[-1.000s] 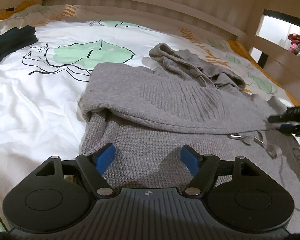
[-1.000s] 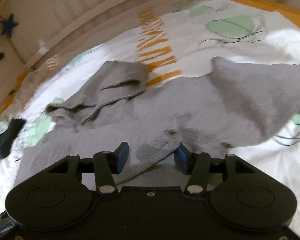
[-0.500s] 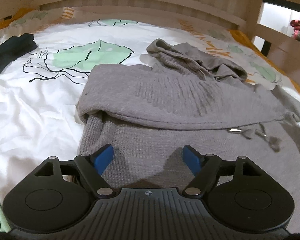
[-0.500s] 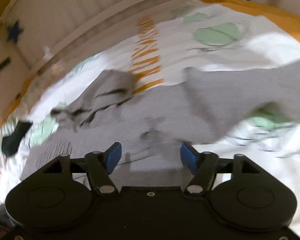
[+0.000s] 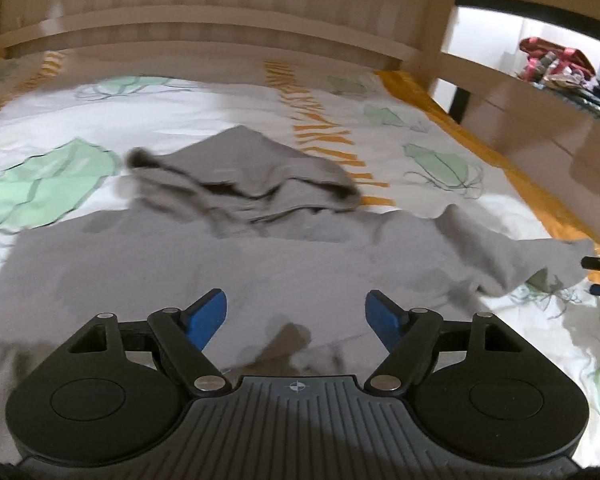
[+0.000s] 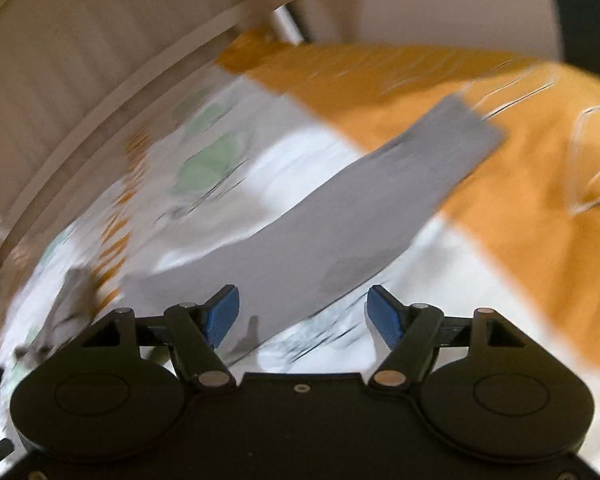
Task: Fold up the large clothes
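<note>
I hold my left gripper point(image 5: 296, 314) with fingers spread, gripping nothing, low over the grey hoodie point(image 5: 236, 256). The body lies flat on the bedspread point(image 5: 204, 108) ahead of the fingertips, the hood bunched beyond, so I can judge the next crease. My right gripper point(image 6: 302, 314) is likewise released; a sleeve point(image 6: 380, 208) stretches away ahead of its fingers toward the orange border, ready, I judge, for folding inward.
</note>
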Available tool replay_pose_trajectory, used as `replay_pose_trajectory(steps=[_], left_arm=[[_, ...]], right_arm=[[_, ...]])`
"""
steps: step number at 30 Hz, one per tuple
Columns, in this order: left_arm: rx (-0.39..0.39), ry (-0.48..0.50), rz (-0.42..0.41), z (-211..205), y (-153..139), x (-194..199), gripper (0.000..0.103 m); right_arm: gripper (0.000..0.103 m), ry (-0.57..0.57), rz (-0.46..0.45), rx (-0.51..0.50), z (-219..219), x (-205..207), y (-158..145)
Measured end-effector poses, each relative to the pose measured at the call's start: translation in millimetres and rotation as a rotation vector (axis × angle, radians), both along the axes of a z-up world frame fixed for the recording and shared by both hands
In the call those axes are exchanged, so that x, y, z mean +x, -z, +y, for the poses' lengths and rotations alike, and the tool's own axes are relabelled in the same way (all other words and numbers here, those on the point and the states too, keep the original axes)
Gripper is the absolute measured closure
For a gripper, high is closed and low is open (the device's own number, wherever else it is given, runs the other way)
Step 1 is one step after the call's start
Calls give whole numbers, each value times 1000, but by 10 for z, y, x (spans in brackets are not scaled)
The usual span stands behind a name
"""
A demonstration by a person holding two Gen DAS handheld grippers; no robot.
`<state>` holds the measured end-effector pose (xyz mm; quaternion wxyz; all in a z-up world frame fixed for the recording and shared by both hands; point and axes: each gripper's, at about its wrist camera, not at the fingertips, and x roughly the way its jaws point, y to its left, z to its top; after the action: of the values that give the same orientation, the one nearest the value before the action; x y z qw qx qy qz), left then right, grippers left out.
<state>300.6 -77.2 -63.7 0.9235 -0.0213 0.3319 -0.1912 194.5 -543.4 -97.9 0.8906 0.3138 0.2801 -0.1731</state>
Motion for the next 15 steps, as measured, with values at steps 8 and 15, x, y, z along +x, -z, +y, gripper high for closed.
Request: replay_pose_trajectory(steps=[8, 15], left_arm=[[85, -9, 109, -504, 452, 349, 27], [191, 0, 32, -635, 545, 297, 22]], right_arm=[[29, 151, -34, -12, -634, 18, 184], [35, 142, -71, -1, -833, 177, 290]])
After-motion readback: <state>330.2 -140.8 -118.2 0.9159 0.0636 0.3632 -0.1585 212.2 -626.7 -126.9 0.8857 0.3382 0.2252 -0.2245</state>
